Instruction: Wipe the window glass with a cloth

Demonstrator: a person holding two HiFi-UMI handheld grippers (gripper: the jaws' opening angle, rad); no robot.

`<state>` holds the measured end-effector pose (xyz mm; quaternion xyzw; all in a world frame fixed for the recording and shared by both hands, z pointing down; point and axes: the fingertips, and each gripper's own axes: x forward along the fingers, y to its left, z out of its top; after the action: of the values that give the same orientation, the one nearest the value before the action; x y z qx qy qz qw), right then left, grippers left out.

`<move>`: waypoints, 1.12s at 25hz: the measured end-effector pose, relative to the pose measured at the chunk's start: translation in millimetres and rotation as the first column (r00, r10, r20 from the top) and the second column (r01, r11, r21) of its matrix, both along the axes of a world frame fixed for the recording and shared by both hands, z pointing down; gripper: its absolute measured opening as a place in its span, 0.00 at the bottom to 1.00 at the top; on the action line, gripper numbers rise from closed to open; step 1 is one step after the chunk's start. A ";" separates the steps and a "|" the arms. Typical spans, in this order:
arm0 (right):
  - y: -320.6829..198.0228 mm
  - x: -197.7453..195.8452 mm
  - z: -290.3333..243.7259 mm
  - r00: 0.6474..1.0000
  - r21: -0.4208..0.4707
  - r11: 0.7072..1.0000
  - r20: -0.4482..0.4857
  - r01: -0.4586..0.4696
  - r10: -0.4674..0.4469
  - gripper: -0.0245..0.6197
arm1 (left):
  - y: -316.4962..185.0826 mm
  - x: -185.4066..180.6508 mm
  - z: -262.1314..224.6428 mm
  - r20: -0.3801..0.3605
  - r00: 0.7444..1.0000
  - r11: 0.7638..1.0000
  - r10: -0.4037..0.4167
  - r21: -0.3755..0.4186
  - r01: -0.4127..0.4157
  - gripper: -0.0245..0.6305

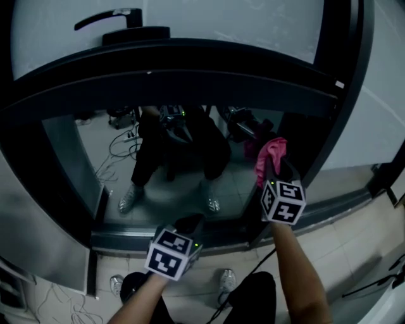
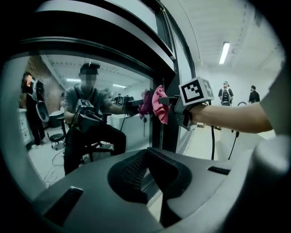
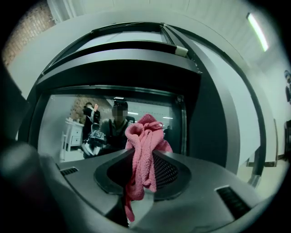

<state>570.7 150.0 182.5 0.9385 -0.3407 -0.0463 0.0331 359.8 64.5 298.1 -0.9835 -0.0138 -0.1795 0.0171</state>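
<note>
Nearest the person, the left tool (image 1: 188, 225) hangs low in front of the lower window frame (image 1: 190, 239). In the left gripper view its jaws (image 2: 148, 174) are drawn close together with nothing between them. Above the floor (image 1: 354, 218) and beside the left tool, the person's right forearm (image 1: 297, 272) reaches forward and carries the right tool (image 1: 276, 169) higher up and further out. In the right gripper view this tool (image 3: 143, 175) is clamped on a pink cloth (image 3: 144, 139). One end of the cloth bunches up above the jaws, and the other end trails down below them. From the left gripper view, the cloth (image 2: 159, 103) sticks out of the right tool (image 2: 178, 103) and meets its own reflection on the window glass (image 2: 118, 68). It lies against the pane at the pane's right edge, just beside the dark upright frame post (image 2: 166, 132). In the head view the cloth (image 1: 271, 155) sits at the lower right corner of the glass (image 1: 95, 152), which mirrors the seated person and both tools. Furthest off, above the thick dark crossbar (image 1: 190, 69), a black handle (image 1: 111, 18) stands against the pale upper pane.
</note>
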 end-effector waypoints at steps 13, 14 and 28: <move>47.2 41.1 25.6 0.974 -0.060 0.974 0.039 -0.219 0.221 0.21 | 21.8 24.8 20.6 0.014 0.999 0.998 0.044 -0.050 -0.044 0.04; 47.7 43.4 31.9 0.972 -0.072 0.971 0.047 -0.226 0.229 0.21 | 20.8 24.6 21.9 0.015 0.999 0.998 0.044 -0.054 -0.044 0.04; 49.1 49.5 76.6 0.963 -0.079 0.968 0.111 -0.236 0.244 0.20 | 8.9 15.6 45.7 0.037 0.999 0.993 0.030 -0.116 -0.026 0.04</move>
<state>620.2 199.2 259.1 0.9723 -0.2270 0.0259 0.0485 375.3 73.4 343.8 -0.9790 -0.0383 -0.1969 -0.0373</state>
